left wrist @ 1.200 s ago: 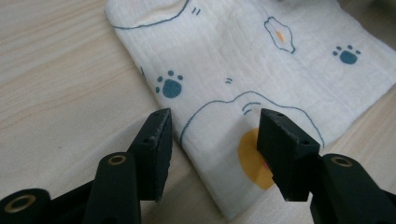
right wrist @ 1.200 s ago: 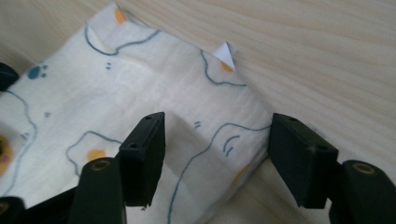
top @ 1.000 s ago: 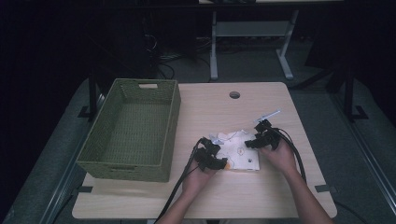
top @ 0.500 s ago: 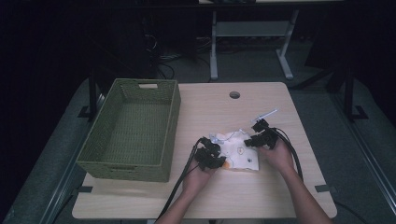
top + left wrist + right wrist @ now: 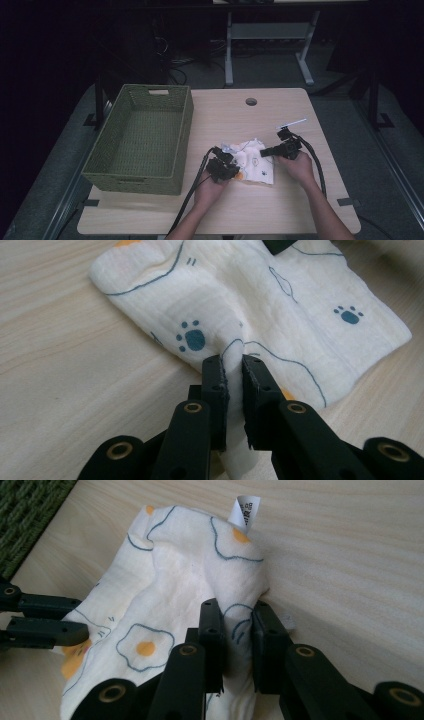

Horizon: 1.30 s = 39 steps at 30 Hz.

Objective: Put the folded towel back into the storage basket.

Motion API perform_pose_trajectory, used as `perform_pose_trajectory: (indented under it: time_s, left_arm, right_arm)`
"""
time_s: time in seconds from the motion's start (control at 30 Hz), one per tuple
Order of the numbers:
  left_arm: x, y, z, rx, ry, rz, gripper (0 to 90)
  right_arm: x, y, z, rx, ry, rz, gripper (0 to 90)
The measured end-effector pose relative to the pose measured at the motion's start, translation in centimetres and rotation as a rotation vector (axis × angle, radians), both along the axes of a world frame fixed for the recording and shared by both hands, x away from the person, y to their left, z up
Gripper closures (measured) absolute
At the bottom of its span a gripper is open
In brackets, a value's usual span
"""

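**Pinching a printed cloth at two edges**

Lying on a pale wooden table [image 5: 300, 210], a small white cloth [image 5: 256, 166] is seen just right of centre in the lower half of the high view. The table is surrounded by a dark room, with a grey floor and a metal frame seen at the top of the frame. A green woven basket [image 5: 141, 137] is set on the table's left side, and a round hole [image 5: 251, 101] is cut near the far edge.

The cloth is rumpled and printed with fried eggs, blue paw marks and thin blue outlines; a white label [image 5: 245, 510] is stitched at one edge.

The left gripper [image 5: 232, 365] has just been closing and is clamped on a fold of the cloth. The right gripper [image 5: 235, 615] has likewise been closing and is clamped on another bunched edge.
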State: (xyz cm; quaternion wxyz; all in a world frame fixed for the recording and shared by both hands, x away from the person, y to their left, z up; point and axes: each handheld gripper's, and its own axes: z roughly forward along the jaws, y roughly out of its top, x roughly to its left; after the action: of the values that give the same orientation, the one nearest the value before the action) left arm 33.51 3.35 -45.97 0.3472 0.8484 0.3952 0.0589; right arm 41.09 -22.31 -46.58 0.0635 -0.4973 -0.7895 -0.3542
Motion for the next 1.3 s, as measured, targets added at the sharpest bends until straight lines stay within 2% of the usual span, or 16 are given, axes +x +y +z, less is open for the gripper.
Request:
perform_pose_trajectory:
  time_s: [0.2, 0.37, 0.67, 0.93, 1.1, 1.3]
  left_arm:
    - [0.1, 0.3, 0.4, -0.015, 0.004, 0.008, 81.9]
    - [0.1, 0.8, 1.2, -0.044, -0.002, 0.013, 82.0]
    - [0.1, 0.9, 1.3, -0.061, 0.004, 0.013, 82.0]
    - [0.2, 1.4, 2.1, -0.143, 0.03, 0.013, 82.2]
    - [0.2, 1.6, 2.3, -0.154, 0.035, 0.004, 82.3]
    - [0.1, 1.8, 3.1, -0.191, 0.035, 0.006, 82.4]
  right_arm:
    - [-0.1, -0.2, 0.5, 0.028, -0.008, -0.001, 77.6]
    - [-0.2, -0.6, 1.1, 0.077, -0.011, -0.008, 77.6]
    - [-0.4, -0.9, 1.6, 0.096, -0.022, -0.007, 77.5]
    - [-0.6, -1.3, 2.3, 0.121, -0.036, -0.014, 77.5]
    - [-0.7, -1.4, 2.7, 0.128, -0.042, -0.012, 77.5]
    - [-0.8, -1.5, 3.1, 0.14, -0.049, -0.017, 77.6]
